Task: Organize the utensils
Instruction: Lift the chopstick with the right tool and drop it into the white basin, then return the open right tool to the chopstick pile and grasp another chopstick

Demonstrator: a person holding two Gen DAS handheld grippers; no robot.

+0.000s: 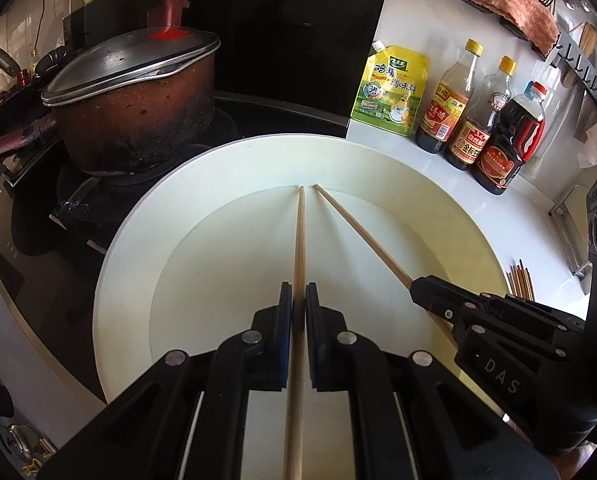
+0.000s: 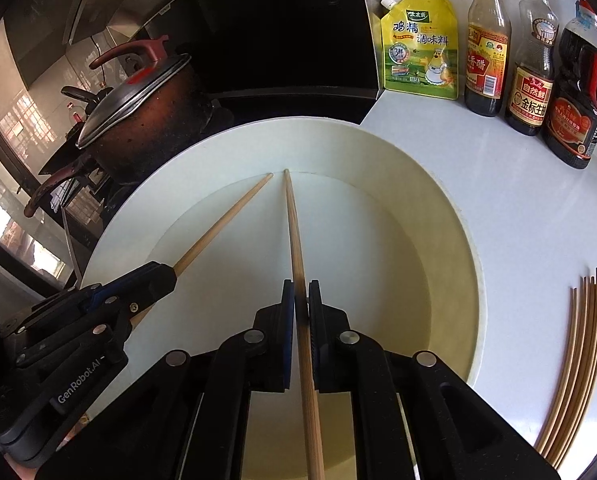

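Over on the left, a scorched pot (image 1: 134, 108) sits lidded on the stove, out of the play. Next comes the white basin (image 1: 138, 240), and here's the action: the left gripper (image 1: 298, 308) has its fingers clamped on one chopstick (image 1: 299, 232), tip resting on the far inner wall of the basin. Right beside it, the right gripper (image 2: 301, 300) is pinched shut on the second chopstick (image 2: 294, 224), whose tip lies just beside the first one's.

These sticks look light, thin and stiff, smooth wood, so the risk, I'd say, is swivelling or slipping between the pads, not breaking. Both are held around mid-length, which seems sensible: near balance, little leverage to twist them.

Further right, the remaining chopsticks (image 2: 578, 360) lie bundled on the white tabletop (image 2: 518, 200), well apart from the basin, likely best taken mid-shaft too. At the back right stand a yellow seasoning pouch (image 2: 420, 48) and three sauce bottles (image 2: 532, 76).
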